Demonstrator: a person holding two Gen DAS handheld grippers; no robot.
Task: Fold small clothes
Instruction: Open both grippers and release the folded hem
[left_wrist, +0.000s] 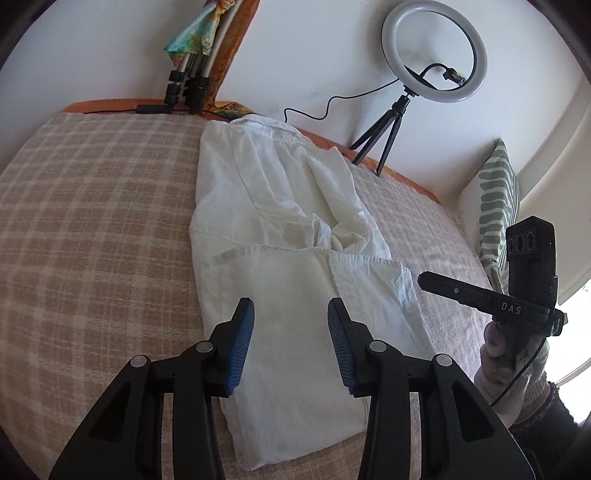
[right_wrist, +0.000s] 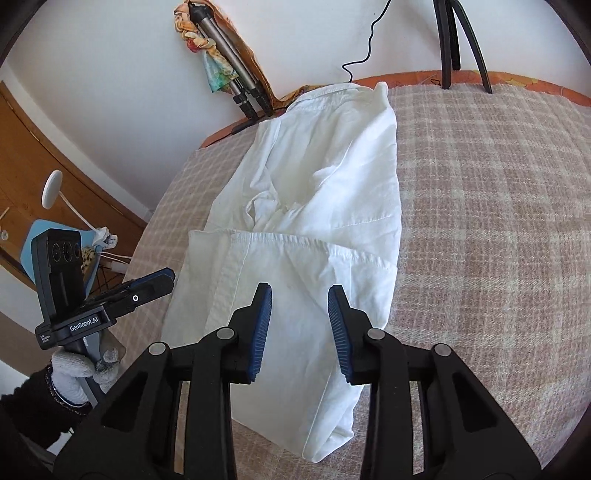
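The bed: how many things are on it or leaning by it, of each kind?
White shirt: 1
Ring light on a small tripod: 1
Folded tripod leaning on the wall: 1
Green patterned pillow: 1
Total: 4

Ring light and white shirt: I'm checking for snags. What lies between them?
Only bare checked blanket and the orange edge separate the ring light stand from the white shirt, seen in the left wrist view.
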